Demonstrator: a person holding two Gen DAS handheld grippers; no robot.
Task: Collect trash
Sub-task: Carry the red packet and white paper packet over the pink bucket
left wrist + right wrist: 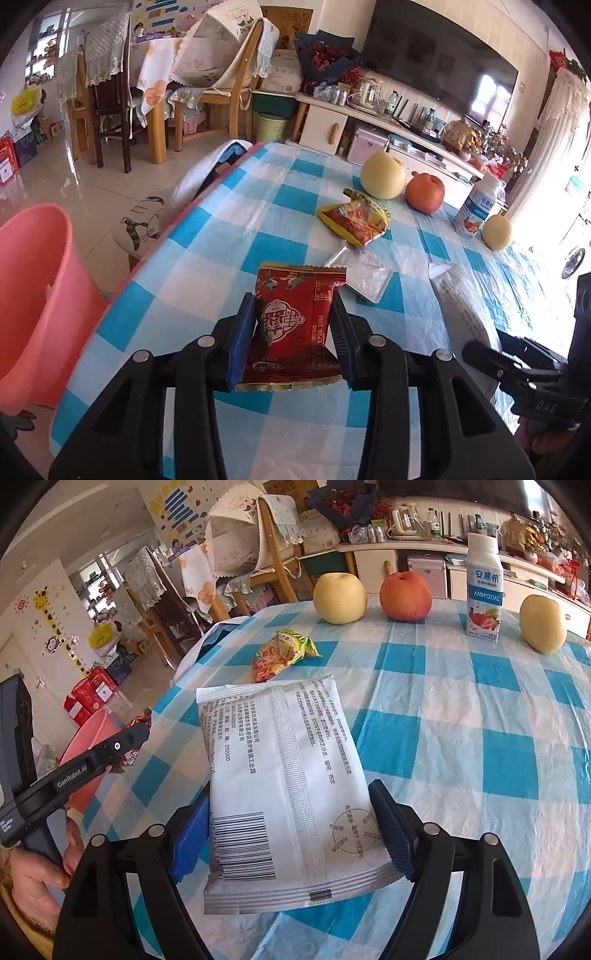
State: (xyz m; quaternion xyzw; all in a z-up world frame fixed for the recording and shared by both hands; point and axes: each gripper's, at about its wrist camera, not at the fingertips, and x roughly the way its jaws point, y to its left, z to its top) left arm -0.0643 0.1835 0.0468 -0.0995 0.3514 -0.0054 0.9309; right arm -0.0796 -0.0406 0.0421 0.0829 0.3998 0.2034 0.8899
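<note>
I hold two pieces of trash at once. My left gripper (293, 332) is clamped on a red snack wrapper (295, 321), which stands upright between the blue pads, lifted clear of the checked tablecloth (207, 254). My right gripper (291, 834) grips a white packet (284, 786) by its long edges; the packet lies flat between the pads, printed back uppermost, and extends forward past the fingertips.

Step in hand, as I judge it: transport. Both items are picked up and not yet dropped. The pink bin (37, 295) stands on the floor to the left of my left gripper, beyond the table edge. The next move calls for swinging the left gripper over the bin rim and opening the jaws there, then bringing the right gripper across in turn, without the two tools colliding.

Still to collect: a yellow-and-red snack bag (354, 219) ahead of the left gripper, and a flat silver foil piece (364, 277) just ahead and to the right of the red wrapper.

Legible writing: the white packet carries a barcode and columns of Chinese text, too small for me to read reliably. The red wrapper shows large white Chinese characters. The drink bottle (484, 590), far ahead and right of the right gripper, reads "AMBPOSIAL". The left tool's arm reads "GenRobot.AI". Two pale pears and a red apple (405, 596) are not trash.
</note>
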